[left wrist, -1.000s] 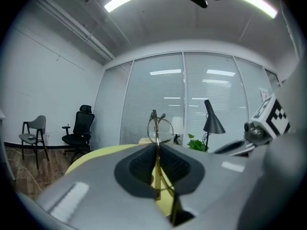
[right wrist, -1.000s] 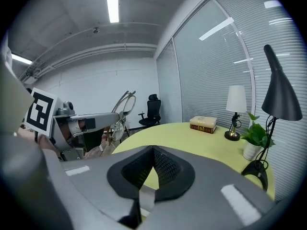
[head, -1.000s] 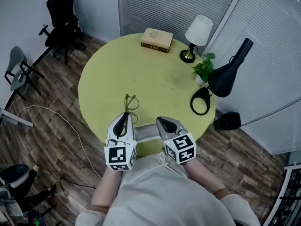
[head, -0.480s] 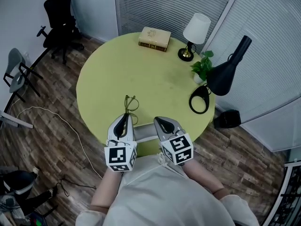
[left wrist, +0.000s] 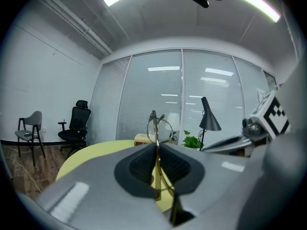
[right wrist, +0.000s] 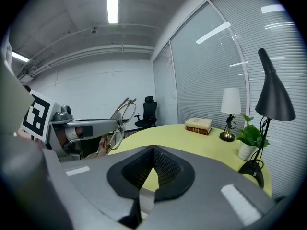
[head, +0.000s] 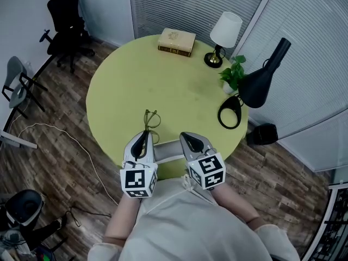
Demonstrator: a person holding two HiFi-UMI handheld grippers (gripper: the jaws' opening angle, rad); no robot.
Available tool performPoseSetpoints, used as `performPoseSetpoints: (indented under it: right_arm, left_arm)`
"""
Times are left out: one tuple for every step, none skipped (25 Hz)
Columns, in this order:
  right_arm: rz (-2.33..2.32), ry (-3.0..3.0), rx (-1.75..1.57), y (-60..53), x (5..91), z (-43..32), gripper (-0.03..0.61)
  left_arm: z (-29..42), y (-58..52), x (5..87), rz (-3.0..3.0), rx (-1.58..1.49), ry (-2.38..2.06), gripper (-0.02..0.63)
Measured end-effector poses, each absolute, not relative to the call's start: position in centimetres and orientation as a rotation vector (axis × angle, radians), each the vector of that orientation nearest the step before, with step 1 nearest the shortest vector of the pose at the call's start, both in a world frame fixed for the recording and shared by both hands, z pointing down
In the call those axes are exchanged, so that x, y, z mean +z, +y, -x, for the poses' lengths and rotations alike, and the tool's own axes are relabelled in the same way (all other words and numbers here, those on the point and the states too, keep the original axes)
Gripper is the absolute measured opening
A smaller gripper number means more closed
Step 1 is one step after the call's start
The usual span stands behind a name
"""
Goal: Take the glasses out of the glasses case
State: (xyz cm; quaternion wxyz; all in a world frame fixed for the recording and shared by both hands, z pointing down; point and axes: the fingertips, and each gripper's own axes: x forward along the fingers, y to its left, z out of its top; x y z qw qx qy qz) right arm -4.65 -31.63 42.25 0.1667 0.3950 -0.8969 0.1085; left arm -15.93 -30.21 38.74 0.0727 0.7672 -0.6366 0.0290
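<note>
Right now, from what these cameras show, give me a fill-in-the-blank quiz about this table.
The left tongs are shut on the ___.
Between the white lamp and the black lamp stands a potted ___.
The ___ lies at the table's far edge.
Missing words: glasses; plant; book.

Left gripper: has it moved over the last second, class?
No. The left gripper sits at the same spot against the table's near edge, jaws shut on the glasses.
</note>
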Motion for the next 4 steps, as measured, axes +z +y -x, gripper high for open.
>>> performPoseSetpoints:
  right_arm:
    - [-1.125,-2.553,0.309,-31.75,42.23,4.63,-0.002]
    - [-1.126,-2.552,0.308,-31.86,42.21,4.61,-0.002]
    - [-1.125,-2.551,0.307,-31.95,42.2,4.61,-0.002]
    - [-1.125,-2.549,0.306,-32.03,42.19,4.61,-0.002]
  left_arm:
    - [15.93,-30.32,38.68,-2.306,0.087,-1.914,0.02]
    - [15.9,-30.41,38.62,-2.308,0.088,-1.915,0.02]
    - [15.86,-30.49,38.56,-2.31,0.089,-1.916,0.02]
    - [15.82,-30.55,38.49,-2.313,0.091,-1.917,0.019]
